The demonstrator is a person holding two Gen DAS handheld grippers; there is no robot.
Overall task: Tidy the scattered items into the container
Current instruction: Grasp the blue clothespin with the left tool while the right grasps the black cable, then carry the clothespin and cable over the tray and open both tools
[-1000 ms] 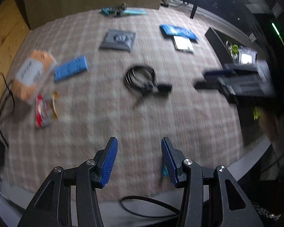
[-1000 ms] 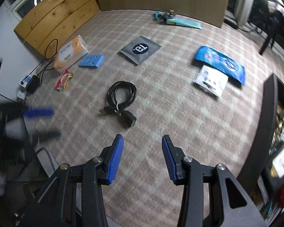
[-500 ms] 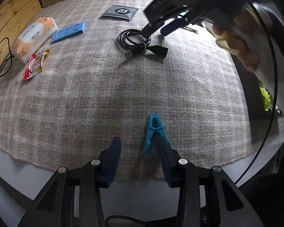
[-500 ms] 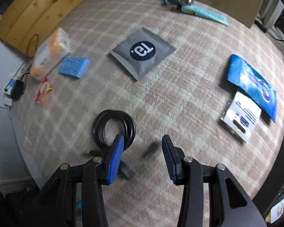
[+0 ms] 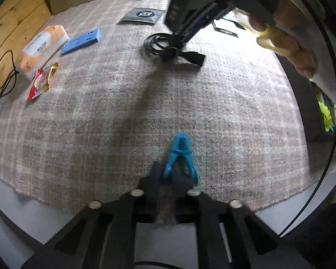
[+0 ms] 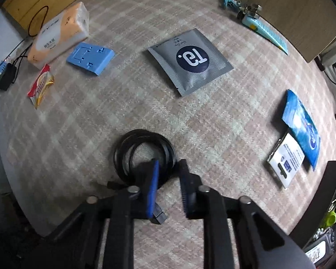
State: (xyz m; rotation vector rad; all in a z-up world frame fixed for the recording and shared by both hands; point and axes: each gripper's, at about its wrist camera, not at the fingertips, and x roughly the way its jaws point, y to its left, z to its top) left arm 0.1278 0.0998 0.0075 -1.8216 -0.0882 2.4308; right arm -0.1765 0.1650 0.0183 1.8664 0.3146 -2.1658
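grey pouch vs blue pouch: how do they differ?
Colour: the grey pouch carries a dark round logo; the blue pouch has a glossy printed face. Shape: the grey pouch is near square, the blue pouch longer and narrower. Neighbours: the grey pouch lies alone; the blue pouch touches a white carded pack. Both lie flat on the plaid cloth.

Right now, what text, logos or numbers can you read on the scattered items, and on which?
"T9." upside down in a dark circle: grey pouch.
Tissue pack: printed characters, too small to read.
Red snack wrapper: lettering blurred.
White card and blue packet: print unreadable.
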